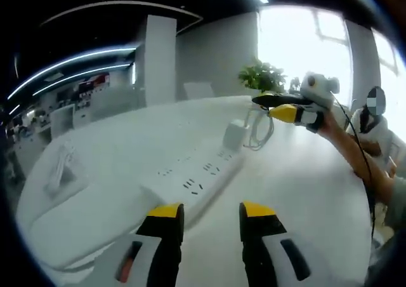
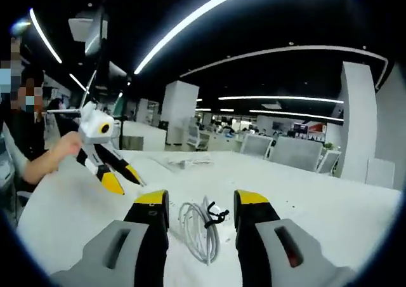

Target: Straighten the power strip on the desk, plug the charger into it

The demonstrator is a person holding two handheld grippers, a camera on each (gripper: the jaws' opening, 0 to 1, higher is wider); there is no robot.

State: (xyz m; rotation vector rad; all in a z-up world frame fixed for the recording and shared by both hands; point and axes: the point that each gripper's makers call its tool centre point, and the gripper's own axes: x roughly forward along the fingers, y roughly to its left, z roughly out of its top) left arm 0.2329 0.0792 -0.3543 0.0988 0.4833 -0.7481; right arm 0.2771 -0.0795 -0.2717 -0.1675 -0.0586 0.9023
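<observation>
Both claws released, nothing plugged yet.
Left claw hovers at the power strip mid-worktop; right claw gapes above the charger's coiled cable; charger lies unplugged beyond.

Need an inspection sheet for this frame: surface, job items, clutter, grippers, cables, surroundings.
Surface: white desk, wide and bare in the foreground.
Job's things: white power strip lies at a slant ahead of the left gripper; white charger sits beyond its far end, not plugged in.
Clutter: small white stand at the desk's left.
Grippers: left open, empty, near the strip; right gripper open, over the cable.
Cables: white coiled cable, tied with a black tie, lying between the right jaws.
Surroundings: open office, ceiling light strips, potted plant, bright window, chairs.
</observation>
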